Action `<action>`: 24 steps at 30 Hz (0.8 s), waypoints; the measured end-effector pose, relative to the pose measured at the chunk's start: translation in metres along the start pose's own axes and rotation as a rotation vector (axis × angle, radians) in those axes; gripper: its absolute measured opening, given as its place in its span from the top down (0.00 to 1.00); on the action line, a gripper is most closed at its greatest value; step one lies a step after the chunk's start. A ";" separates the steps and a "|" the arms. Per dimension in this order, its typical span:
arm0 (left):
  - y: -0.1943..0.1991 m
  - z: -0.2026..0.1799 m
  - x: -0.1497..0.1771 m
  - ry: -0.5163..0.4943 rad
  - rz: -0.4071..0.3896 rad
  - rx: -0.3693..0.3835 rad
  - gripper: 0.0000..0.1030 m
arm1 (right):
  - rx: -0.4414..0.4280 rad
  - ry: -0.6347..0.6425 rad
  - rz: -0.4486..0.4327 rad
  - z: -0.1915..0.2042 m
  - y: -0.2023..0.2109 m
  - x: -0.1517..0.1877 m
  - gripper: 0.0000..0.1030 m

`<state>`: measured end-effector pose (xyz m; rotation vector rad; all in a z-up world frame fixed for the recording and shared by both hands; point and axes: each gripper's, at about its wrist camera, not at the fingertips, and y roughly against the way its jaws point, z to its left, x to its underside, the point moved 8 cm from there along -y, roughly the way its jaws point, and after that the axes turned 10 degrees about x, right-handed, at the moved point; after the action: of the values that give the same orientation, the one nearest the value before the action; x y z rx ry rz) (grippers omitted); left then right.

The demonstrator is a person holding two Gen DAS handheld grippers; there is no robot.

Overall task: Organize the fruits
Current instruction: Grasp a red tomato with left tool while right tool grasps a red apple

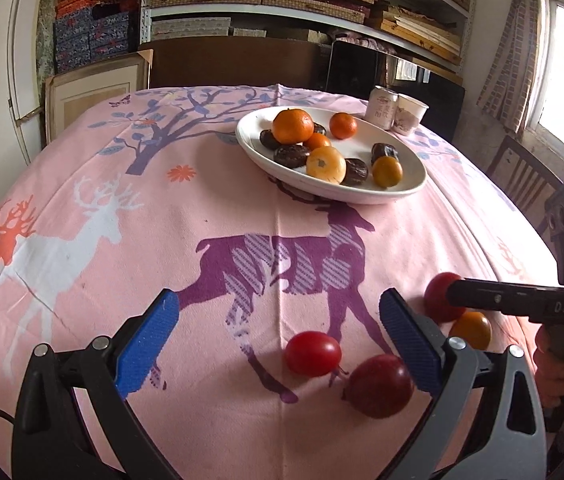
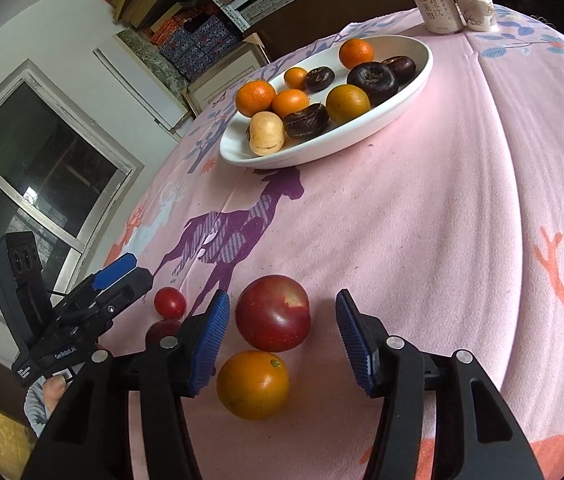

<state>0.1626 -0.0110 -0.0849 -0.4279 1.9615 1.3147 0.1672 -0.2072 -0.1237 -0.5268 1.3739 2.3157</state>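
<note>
A red apple [image 2: 273, 312] lies on the pink cloth between the blue pads of my right gripper [image 2: 282, 300], which is open, with a gap at each side. An orange [image 2: 253, 384] sits just nearer the camera. My left gripper [image 1: 279, 308] is open over the cloth, and a small red tomato [image 1: 313, 353] lies between its fingers. A dark red fruit [image 1: 380, 385] rests against its right finger. The white oval plate [image 1: 402, 192] further back holds several oranges and dark fruits. In the left wrist view the right gripper [image 1: 456, 294] partly hides the apple [image 1: 440, 300].
A drink can [image 2: 436, 6] and a paper cup [image 2: 474, 0] stand behind the plate at the table's far corner. A wooden chair [image 1: 522, 172] stands off the right side. Shelves of boxes fill the back wall. A hand [image 1: 554, 364] holds the right gripper.
</note>
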 end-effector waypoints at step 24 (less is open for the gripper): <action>-0.017 -0.014 0.028 0.167 0.208 0.400 0.34 | -0.005 0.024 0.017 0.003 -0.004 0.004 0.62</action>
<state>0.1486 -0.0279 -0.1135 -0.1444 2.3944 0.9935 0.1654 -0.2020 -0.1267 -0.5475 1.3891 2.3346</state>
